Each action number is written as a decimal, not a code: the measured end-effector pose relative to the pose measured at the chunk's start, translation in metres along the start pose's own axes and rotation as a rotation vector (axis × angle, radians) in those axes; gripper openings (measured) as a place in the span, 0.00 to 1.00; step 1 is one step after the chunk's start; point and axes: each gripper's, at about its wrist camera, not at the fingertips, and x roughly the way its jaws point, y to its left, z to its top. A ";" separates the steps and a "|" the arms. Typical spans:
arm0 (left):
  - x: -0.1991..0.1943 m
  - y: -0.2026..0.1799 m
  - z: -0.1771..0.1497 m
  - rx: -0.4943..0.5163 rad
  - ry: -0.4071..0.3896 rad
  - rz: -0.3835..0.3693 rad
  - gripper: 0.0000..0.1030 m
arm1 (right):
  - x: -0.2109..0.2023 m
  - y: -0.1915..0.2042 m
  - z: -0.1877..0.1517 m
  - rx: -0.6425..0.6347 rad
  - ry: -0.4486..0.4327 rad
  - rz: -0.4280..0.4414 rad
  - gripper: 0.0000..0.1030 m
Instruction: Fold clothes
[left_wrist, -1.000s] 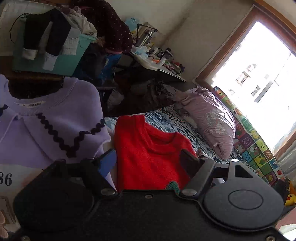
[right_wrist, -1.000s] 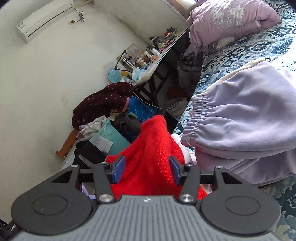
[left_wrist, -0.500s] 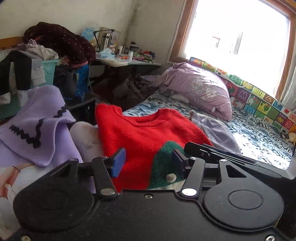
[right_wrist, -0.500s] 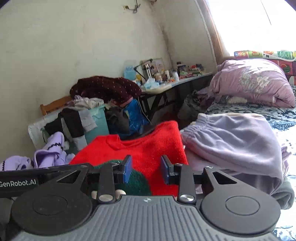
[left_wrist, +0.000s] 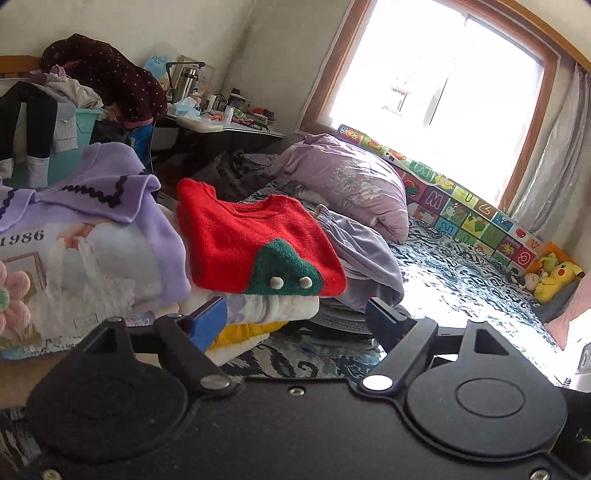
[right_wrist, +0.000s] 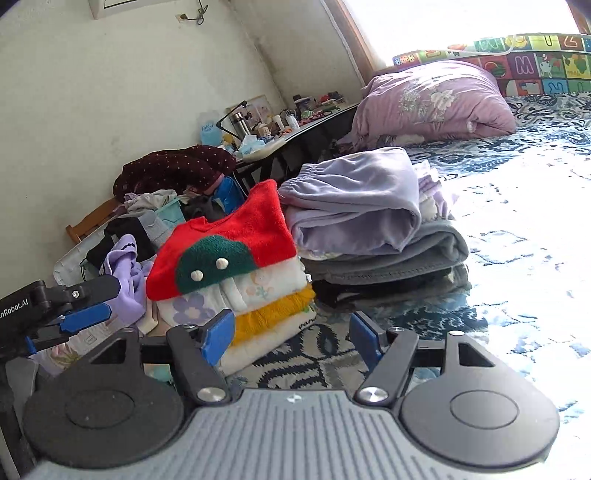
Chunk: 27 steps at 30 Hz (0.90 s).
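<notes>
Bed, blue-white patterned cover: two folded stacks near left edge, purple pillow at head, plush toys far corner.

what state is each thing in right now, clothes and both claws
red sweater: folded, top of the left stack
yellow garment: folded, low in that stack
lavender pants: folded, top of the right stack
grey garment: folded, under the pants
purple collared sweater: unfolded, lying spread out
left claw: open, empty
right claw: open, empty
</notes>
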 end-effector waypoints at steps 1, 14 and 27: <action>-0.007 -0.005 -0.012 0.004 0.012 -0.001 0.92 | -0.021 -0.004 -0.013 -0.003 0.008 -0.035 0.81; -0.060 -0.118 -0.158 0.196 0.284 -0.161 0.99 | -0.207 -0.036 -0.133 0.105 0.021 -0.558 1.00; -0.139 -0.210 -0.190 0.392 0.248 -0.300 1.00 | -0.291 -0.022 -0.175 0.090 -0.001 -0.719 1.00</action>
